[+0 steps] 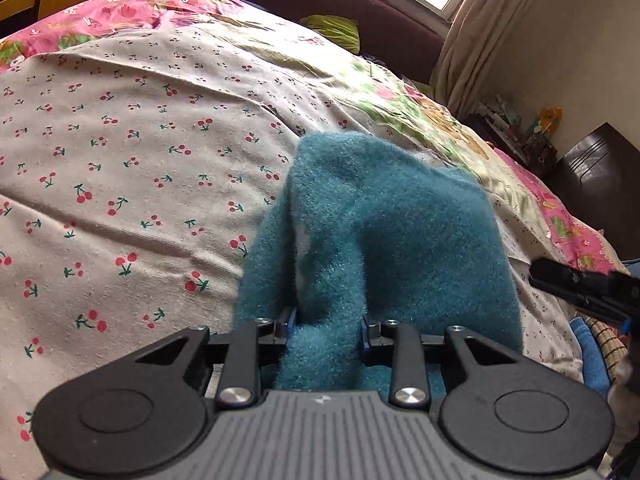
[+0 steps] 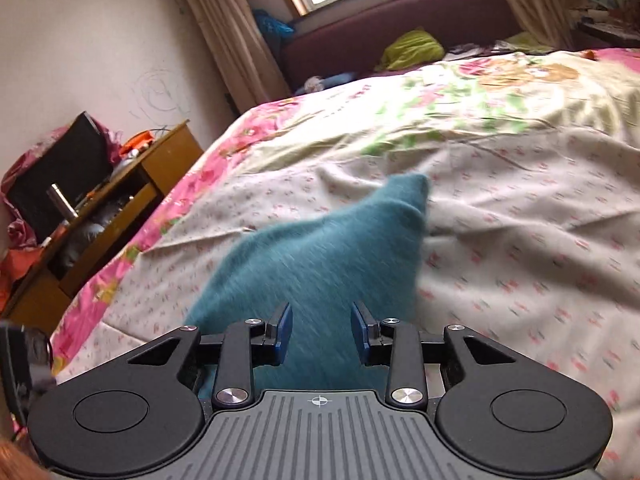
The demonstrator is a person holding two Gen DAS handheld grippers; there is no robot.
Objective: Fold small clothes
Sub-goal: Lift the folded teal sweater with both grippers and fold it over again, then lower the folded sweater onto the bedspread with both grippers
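A fuzzy teal garment (image 1: pixel 384 232) lies bunched on the cherry-print sheet (image 1: pixel 120 160). My left gripper (image 1: pixel 326 328) has its blue-padded jaws spread wide, with a thick fold of the teal fabric between them. In the right wrist view the same teal garment (image 2: pixel 320 248) stretches forward to a point, blurred by motion. My right gripper (image 2: pixel 322 334) is open, with the fabric lying between and under its pads. The right gripper's black body (image 1: pixel 588 284) shows at the right edge of the left wrist view.
The bed carries a pink floral quilt (image 2: pixel 480 92) under the cherry sheet (image 2: pixel 520 240). A maroon headboard (image 2: pixel 400 12) and a yellow-green cloth (image 2: pixel 412 48) lie at the far end. A wooden nightstand (image 2: pixel 120 200) stands left of the bed. Folded cloths (image 1: pixel 592 352) sit at the right.
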